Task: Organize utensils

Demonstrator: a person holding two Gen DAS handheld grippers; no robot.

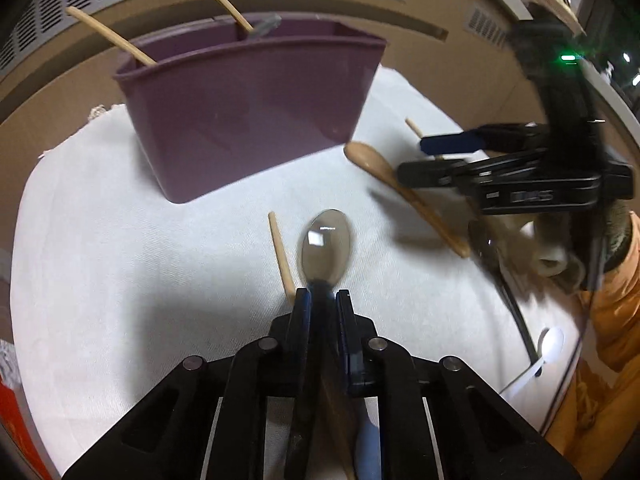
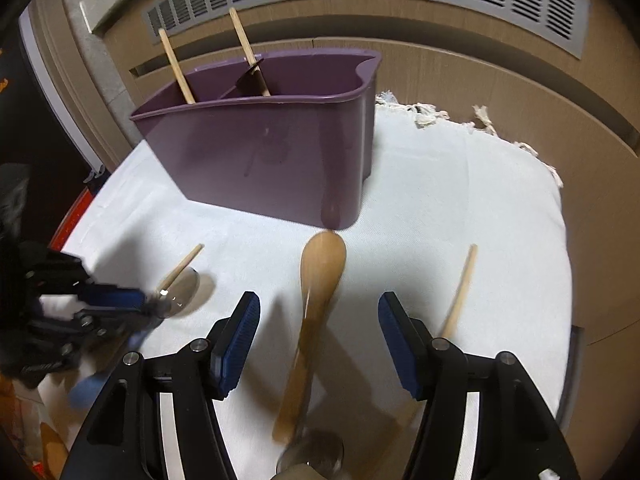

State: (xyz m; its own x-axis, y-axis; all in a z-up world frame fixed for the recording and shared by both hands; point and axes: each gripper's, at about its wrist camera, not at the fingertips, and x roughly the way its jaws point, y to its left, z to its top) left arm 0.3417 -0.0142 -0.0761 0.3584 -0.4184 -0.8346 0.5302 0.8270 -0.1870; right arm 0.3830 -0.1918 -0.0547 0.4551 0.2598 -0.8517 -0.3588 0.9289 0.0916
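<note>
Pinching the metal spoon [image 1: 326, 246], left tongs [image 1: 322, 300]; wooden spoon [image 2: 316, 304] between spread right tongs [image 2: 318, 312].

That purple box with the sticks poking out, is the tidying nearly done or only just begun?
Barely begun. Two wooden sticks already stand in the purple box. The left gripper is shut on a metal spoon; the right gripper is open around a wooden spoon without gripping it. Two loose wooden sticks, another metal spoon and a white spoon remain on the white cloth.

Metal spoon [image 1: 326, 246] handle hidden between left tool [image 1: 322, 300] pads; wooden spoon [image 2: 316, 300] motion-blurred, handle end at 6 o'clock obscured.
</note>
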